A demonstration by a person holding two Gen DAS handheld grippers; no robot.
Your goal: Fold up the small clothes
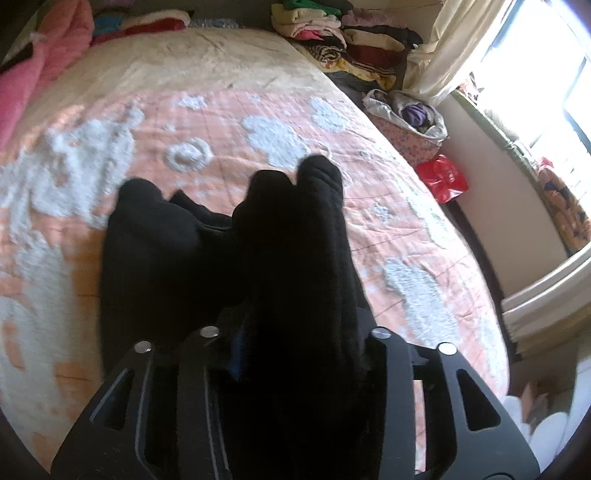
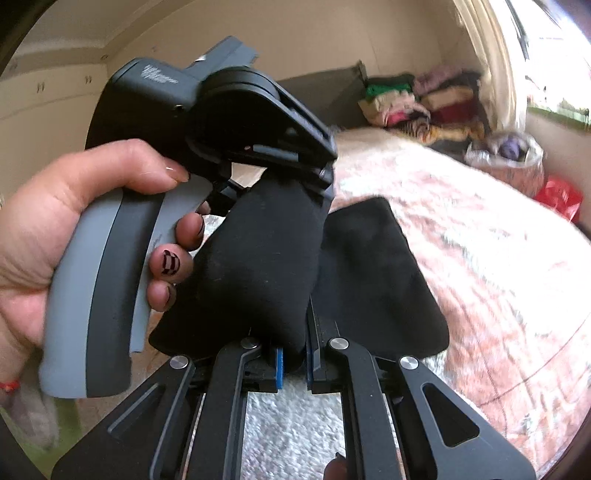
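Note:
A small black garment (image 1: 295, 240), like a sock or legging piece, hangs over the bed. In the left wrist view my left gripper (image 1: 291, 343) is shut on it; the cloth covers the fingers and drapes forward. In the right wrist view my right gripper (image 2: 293, 363) is shut on the black garment (image 2: 258, 266) between blue pads. The left gripper's body and the hand holding it (image 2: 74, 221) sit just ahead, gripping the cloth's far end. A second black flap (image 2: 376, 273) hangs to the right.
A bed with a pink and white patterned cover (image 1: 221, 122) lies below. Folded clothes (image 1: 332, 33) are stacked at the head. A bag of clothes (image 1: 410, 118) and a red bag (image 1: 443, 177) stand by the window wall at the right.

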